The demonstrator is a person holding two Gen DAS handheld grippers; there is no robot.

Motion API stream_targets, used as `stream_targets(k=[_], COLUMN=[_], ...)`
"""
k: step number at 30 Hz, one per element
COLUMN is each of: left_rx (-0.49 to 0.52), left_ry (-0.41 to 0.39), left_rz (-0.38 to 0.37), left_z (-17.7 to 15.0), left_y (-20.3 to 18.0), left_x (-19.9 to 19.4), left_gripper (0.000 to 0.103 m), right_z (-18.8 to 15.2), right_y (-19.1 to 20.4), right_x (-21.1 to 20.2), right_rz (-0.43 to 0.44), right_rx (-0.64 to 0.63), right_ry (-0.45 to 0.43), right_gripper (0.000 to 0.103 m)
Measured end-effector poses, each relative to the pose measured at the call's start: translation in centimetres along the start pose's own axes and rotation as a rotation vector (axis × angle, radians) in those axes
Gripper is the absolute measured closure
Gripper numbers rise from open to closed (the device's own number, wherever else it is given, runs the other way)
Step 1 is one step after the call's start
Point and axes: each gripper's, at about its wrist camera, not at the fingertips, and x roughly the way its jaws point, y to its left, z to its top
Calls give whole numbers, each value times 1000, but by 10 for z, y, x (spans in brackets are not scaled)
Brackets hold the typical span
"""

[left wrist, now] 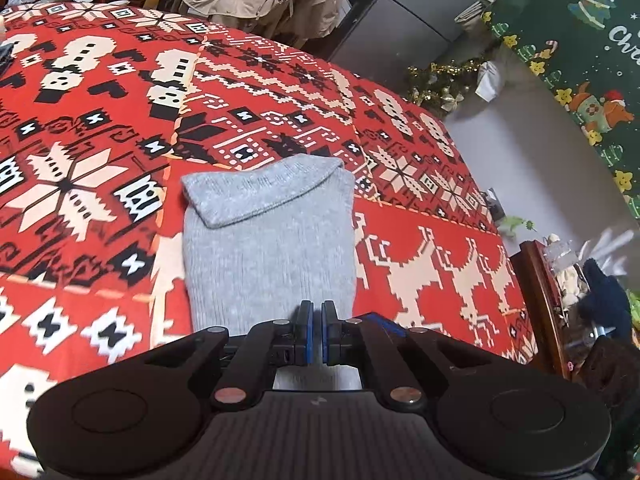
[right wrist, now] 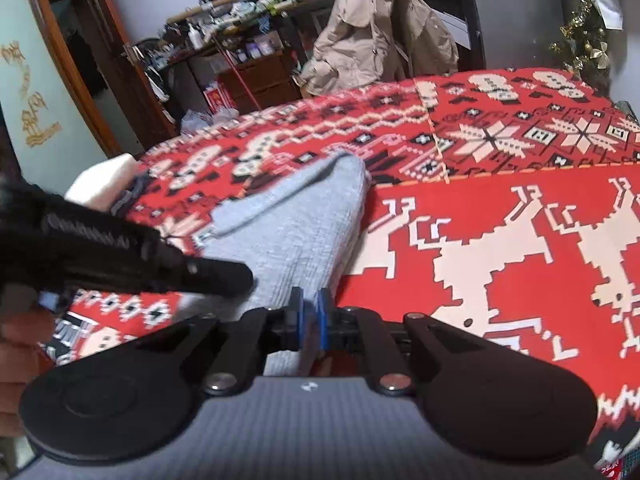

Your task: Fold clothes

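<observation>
A grey knitted garment lies folded flat on the red patterned cloth, its turned-down collar at the far end. My left gripper hangs over the garment's near edge with its jaws shut; I cannot tell whether any fabric is pinched. In the right wrist view the same garment stretches away from my right gripper, which is over its near right corner with only a sliver between the pads. The left gripper reaches in from the left above the garment's near left part.
The cloth-covered table drops off at the right beside a wooden stand with a dark blue item. A beige coat hangs behind the far edge. A white folded thing sits at the table's left edge.
</observation>
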Motion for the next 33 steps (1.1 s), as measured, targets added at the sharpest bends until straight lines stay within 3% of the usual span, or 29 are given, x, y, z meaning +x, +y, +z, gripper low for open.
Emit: stream_targets(k=[3, 9, 16, 20, 27, 33], left_rx=[11, 38, 50, 50, 45, 67], left_ry=[5, 54, 92, 67, -16, -42], left_rz=[-18, -39, -25, -39, -59, 10], left_z=[-8, -25, -49, -55, -23, 19], left_y=[-2, -2, 4, 4, -1, -8], left_x=[-6, -8, -8, -19, -25, 2], left_gripper=[99, 99, 99, 99, 99, 99], right_z=[-6, -20, -31, -32, 1, 44], right_y=[5, 12, 16, 16, -11, -31], right_x=[-9, -11, -26, -32, -40, -18], right_rz=[30, 10, 15, 9, 15, -11], right_rx=[-1, -30, -19, -19, 67, 102], right_ry=[17, 77, 123, 118, 44, -31], right_gripper=[92, 92, 92, 91, 91, 92])
